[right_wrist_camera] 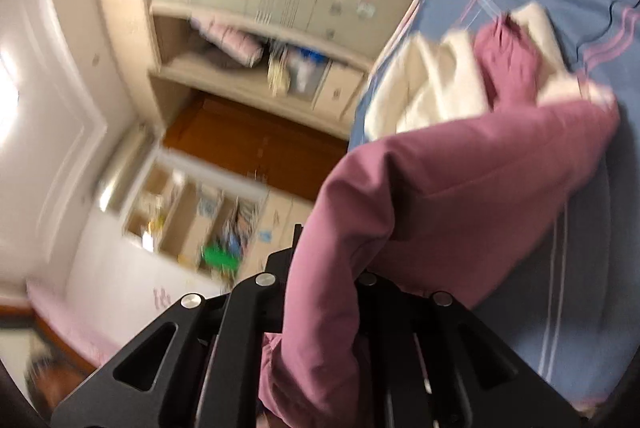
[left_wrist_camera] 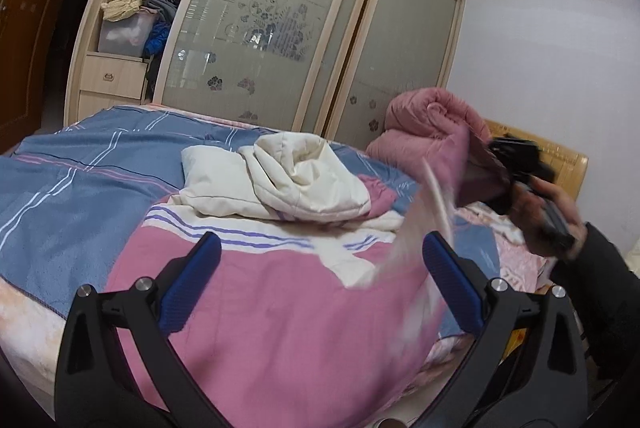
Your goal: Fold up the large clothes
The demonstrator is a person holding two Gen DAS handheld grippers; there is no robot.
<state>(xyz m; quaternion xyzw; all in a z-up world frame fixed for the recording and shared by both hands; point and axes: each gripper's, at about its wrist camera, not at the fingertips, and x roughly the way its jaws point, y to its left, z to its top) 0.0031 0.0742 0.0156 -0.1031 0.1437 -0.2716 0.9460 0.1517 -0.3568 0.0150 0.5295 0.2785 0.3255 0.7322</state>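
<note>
The bed, spread with a blue striped cover, fills the room from nine o'clock to three o'clock and serves as the folding surface. On it lies the large garment, a pink jacket with a white striped band and cream lining, its body flat across the near edge at six o'clock and its cream hood bunched toward twelve o'clock. One pink sleeve is drawn up off the bed toward two o'clock, presumably so it can be carried across the body as the first fold. The right gripper has its jaws clamped on that sleeve's cuff end; in its own view the fabric runs straight down between the closed fingers. The left gripper hovers over the jacket's lower body with its blue-padded jaws spread wide, gripping nothing, well placed to pin or take the hem. Open cover remains at nine to eleven o'clock for spreading. A rolled pink quilt crowds one o'clock, and the bed's near edge drops away at five o'clock. Motion blur there hides the sleeve's trailing edge, so its exact line is uncertain.
</note>
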